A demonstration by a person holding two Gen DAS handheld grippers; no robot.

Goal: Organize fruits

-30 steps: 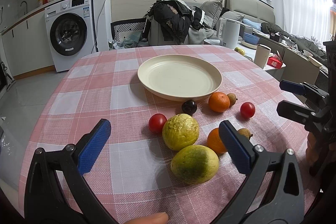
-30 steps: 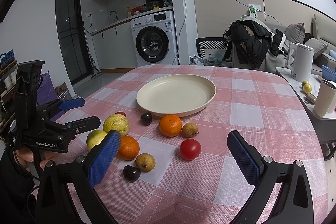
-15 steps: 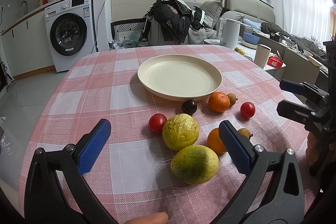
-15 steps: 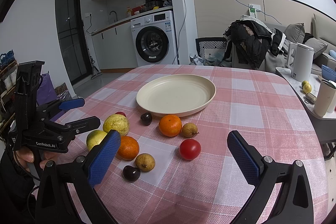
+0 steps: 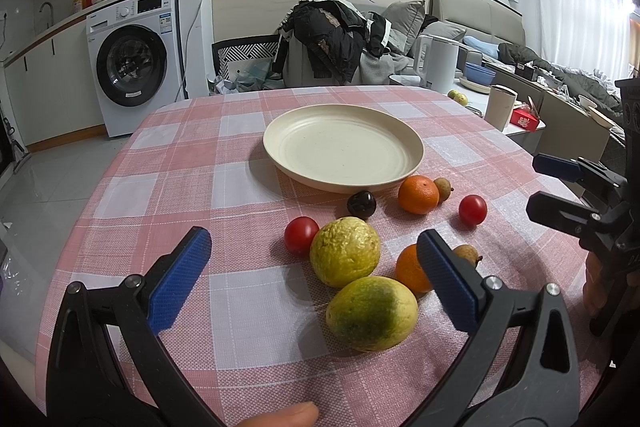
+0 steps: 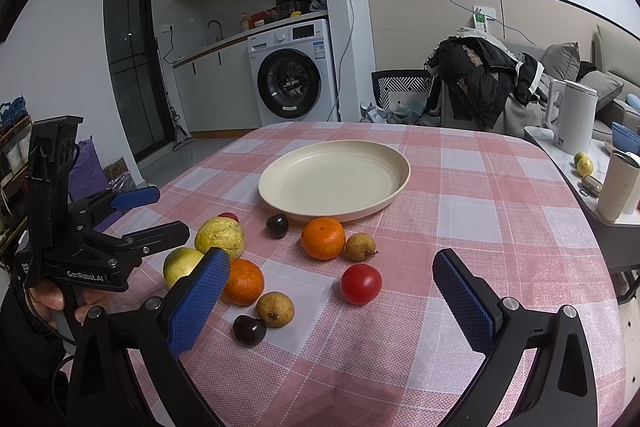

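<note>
Nearest the cameras, left gripper (image 5: 314, 273) and right gripper (image 6: 331, 297) both hover wide apart, holding nothing. Just past them, fruit sits loose on the checked counter (image 6: 500, 211): green-yellow mango (image 5: 372, 313), yellow guava (image 5: 345, 251), two oranges (image 6: 323, 238), tomatoes (image 6: 361, 283), dark plums (image 6: 249, 330). Farther back, cream plate (image 5: 343, 149) holds no fruit.
</note>
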